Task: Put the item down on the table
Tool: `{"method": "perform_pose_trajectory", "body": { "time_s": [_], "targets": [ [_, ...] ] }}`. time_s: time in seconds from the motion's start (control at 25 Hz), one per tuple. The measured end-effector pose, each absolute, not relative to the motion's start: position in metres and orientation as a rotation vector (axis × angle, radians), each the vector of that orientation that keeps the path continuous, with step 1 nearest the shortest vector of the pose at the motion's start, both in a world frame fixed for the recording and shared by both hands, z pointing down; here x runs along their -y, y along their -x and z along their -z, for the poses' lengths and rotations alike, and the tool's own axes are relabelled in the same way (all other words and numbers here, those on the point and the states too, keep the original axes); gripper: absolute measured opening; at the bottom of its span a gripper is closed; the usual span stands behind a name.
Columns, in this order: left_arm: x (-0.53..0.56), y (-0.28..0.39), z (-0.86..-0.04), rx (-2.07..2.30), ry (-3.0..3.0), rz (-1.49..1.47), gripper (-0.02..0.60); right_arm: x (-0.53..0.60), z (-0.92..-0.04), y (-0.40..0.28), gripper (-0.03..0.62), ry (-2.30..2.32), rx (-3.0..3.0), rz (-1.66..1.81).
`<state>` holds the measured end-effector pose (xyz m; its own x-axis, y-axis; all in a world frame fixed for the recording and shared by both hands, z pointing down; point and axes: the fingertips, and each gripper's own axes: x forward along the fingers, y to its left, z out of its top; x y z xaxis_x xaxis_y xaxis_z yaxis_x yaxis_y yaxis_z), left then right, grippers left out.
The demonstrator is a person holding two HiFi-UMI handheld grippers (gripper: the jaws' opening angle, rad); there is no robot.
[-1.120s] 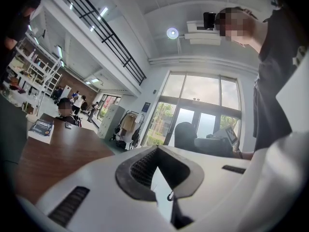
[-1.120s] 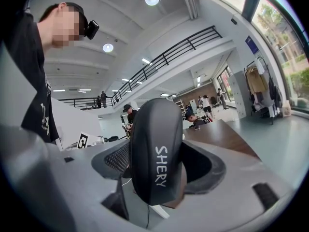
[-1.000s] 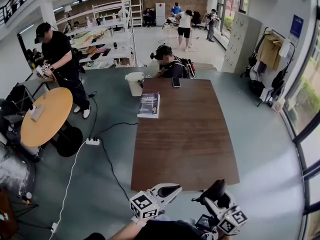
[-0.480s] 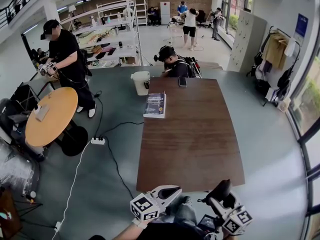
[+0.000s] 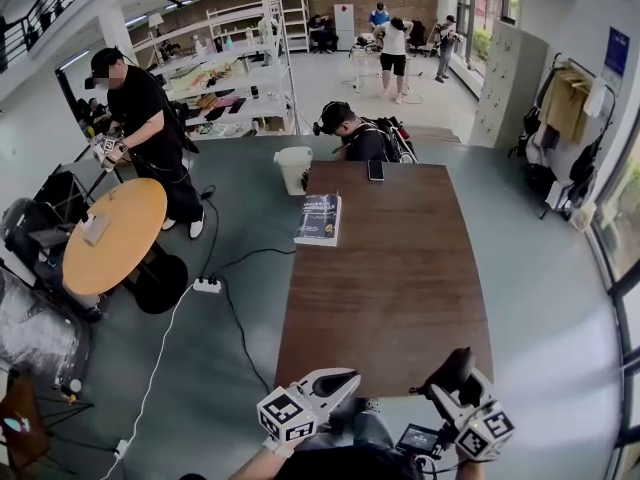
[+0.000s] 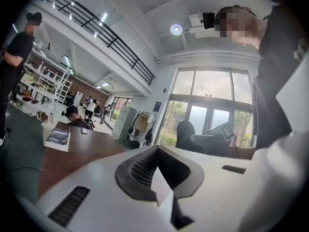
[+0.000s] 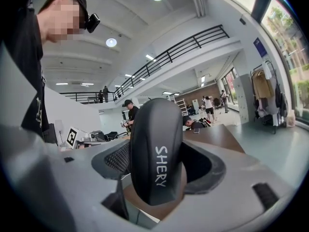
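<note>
Right gripper (image 5: 450, 373) fingers clamp the black item (image 7: 155, 153) at the table (image 5: 390, 288) near edge; left gripper (image 5: 338, 380) fingers pinched together, empty. Nothing set down yet.

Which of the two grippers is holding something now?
The right gripper: its jaws are closed on a black curved item printed SHERY. The left gripper has its jaws together with nothing between them.

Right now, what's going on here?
A person stands at the near end of the brown table with a gripper in each hand. The right gripper is shut on a black item marked SHERY, held by the table's near edge, not yet set down. The left gripper is shut and empty. A book lies farther along.
</note>
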<state>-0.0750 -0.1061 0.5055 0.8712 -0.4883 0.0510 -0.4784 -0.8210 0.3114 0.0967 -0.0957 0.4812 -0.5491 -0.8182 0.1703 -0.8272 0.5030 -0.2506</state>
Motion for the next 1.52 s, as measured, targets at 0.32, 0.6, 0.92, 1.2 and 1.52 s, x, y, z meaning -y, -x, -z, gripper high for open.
{"method": "perform_pose_trajectory", "body": {
  "time_s": [0.32,0.6,0.92,1.2,1.52],
  "targets": [
    [0.137,0.072,-0.497,0.82,-2.724,0.034,0.006,0.151,-0.469,-0.114,0.314,-1.431,2.74,-0.398],
    [0.156,0.071,-0.503,0.891,-2.694,0.025,0.006,0.191,-0.475,-0.122,0.314,-1.353,2.682,-0.308],
    [0.168,0.077,-0.514,0.988,-2.653,0.031,0.006,0.234,-0.503,-0.129,0.314,-1.249,2.613,-0.201],
    [0.169,0.076,-0.524,1.047,-2.61,0.031,0.005,0.267,-0.535,-0.121,0.314,-1.108,2.538,-0.122],
    [0.165,0.068,-0.535,1.104,-2.548,0.026,0.006,0.284,-0.579,-0.109,0.314,-0.899,2.445,-0.035]
  ]
}}
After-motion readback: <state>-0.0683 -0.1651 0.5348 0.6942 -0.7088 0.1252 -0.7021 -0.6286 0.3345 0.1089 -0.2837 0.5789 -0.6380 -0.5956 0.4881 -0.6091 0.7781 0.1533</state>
